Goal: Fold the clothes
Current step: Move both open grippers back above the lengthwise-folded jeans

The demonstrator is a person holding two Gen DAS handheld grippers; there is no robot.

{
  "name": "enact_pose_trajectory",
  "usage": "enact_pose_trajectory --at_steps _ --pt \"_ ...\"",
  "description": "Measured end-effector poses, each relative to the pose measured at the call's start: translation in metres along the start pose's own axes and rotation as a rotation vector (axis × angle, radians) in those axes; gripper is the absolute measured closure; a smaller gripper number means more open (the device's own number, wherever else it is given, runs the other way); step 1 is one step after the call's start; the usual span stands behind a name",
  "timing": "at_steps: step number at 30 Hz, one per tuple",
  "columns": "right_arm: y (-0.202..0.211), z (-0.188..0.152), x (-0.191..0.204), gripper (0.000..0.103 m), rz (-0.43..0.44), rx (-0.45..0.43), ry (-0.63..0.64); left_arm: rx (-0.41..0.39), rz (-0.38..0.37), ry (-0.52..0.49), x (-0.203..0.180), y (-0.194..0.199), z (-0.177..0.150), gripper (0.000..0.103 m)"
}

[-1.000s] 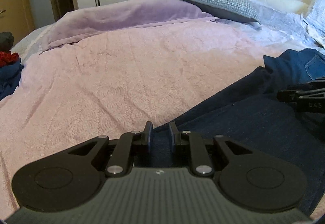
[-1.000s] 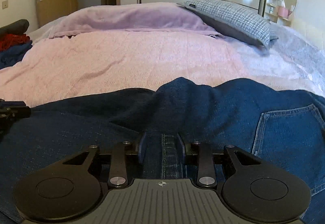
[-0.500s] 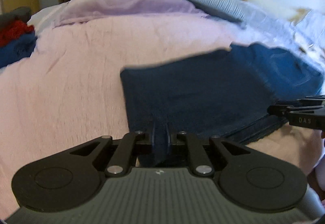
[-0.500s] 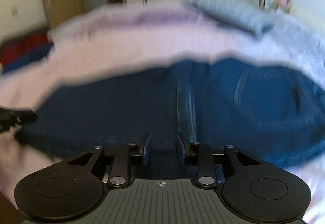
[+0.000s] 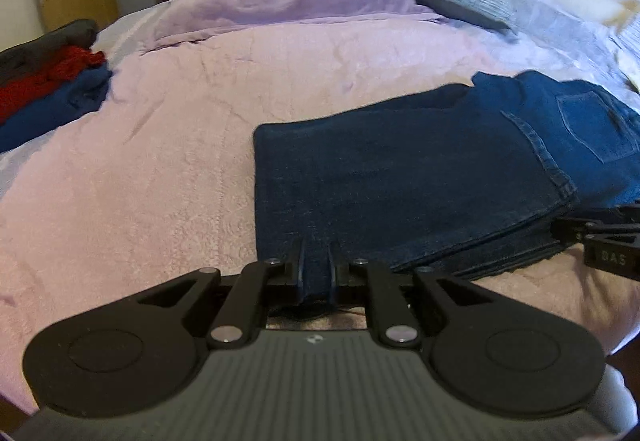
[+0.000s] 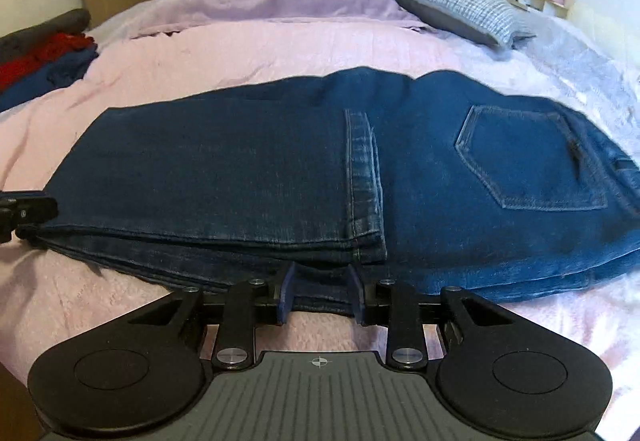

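With the jeans (image 6: pixel 248 169) folded over, left gripper (image 5: pixel 316 267) pinches their near-left edge, right gripper (image 6: pixel 320 295) spread around the near edge; releasing likely follows.

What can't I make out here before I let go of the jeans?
- Jeans, waistband end: cut off by the right edge in both wrist views.
- Underside layers of the fold: hidden beneath the top layer.
- Right gripper: jaws look parted around the near hem; contact hidden by denim.
- Left gripper: how many layers it pinches, hidden between the jaws.
- Clothes pile: cut off by the left edge, items too small to identify.
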State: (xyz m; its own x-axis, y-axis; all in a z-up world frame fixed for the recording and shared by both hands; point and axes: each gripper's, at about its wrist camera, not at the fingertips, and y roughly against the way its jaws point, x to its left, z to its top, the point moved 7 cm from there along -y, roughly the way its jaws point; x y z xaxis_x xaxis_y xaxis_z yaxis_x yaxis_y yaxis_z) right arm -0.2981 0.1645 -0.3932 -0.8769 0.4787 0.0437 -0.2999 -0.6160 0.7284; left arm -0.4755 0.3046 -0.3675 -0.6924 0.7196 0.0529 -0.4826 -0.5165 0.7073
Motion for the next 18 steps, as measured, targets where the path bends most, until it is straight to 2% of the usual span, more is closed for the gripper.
enact_pose_trajectory --at_steps 6,8,15,18 --pt "0.021 -0.001 0.001 0.072 -0.034 0.013 -0.027 0.013 0.010 0.034 -0.005 0.023 -0.001 0.090" --pt "0.029 -0.004 0.001 0.072 -0.040 0.013 -0.043 0.022 0.018 0.034 -0.009 0.031 -0.005 0.084" --pt "0.072 -0.003 -0.005 0.070 -0.045 -0.029 -0.096 0.027 0.019 0.054 -0.016 0.062 -0.014 0.078" --pt "0.084 -0.006 -0.005 0.066 -0.038 -0.027 -0.113 0.015 0.017 0.051 -0.022 0.075 -0.015 0.074"
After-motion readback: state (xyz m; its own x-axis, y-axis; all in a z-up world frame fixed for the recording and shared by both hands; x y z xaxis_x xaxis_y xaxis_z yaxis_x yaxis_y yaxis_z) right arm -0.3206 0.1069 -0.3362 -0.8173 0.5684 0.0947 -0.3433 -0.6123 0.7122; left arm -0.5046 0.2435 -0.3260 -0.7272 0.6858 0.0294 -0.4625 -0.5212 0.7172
